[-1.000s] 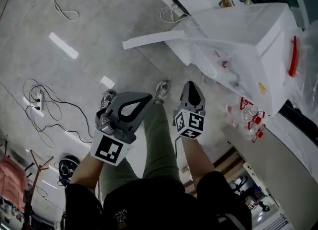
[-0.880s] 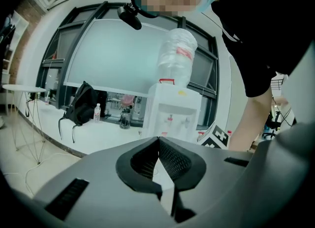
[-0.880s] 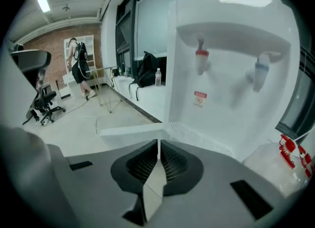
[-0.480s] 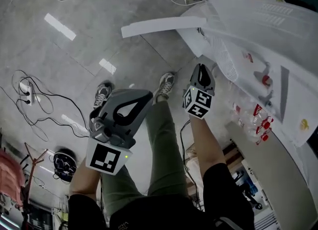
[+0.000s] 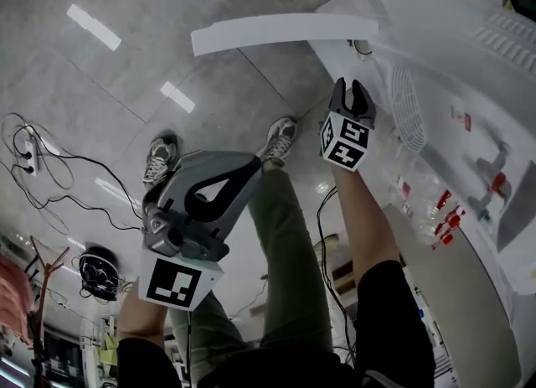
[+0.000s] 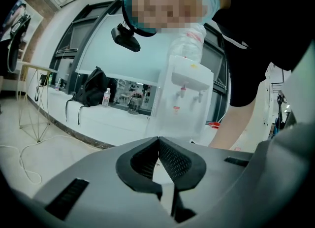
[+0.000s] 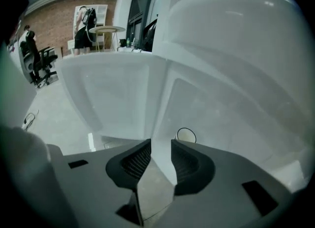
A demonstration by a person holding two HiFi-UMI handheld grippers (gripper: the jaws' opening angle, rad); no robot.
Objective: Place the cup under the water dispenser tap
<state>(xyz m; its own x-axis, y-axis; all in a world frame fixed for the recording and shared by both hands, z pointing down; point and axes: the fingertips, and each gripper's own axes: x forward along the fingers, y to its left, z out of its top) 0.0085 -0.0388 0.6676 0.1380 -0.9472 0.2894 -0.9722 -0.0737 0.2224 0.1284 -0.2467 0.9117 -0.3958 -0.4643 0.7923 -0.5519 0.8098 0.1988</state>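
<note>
Bright, even indoor light, lamp glare on the glossy floor (image 5: pixel 209 101), strong fisheye distortion, dark corners.

I am finding no legible text; the red labels (image 6: pixel 176 108) on the white plastic water dispenser (image 6: pixel 189 81) are showing too small to read.

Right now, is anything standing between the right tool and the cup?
Nothing visible does. What looks like the cup shows just past the right tool, whose empty jaws are opening.
</note>
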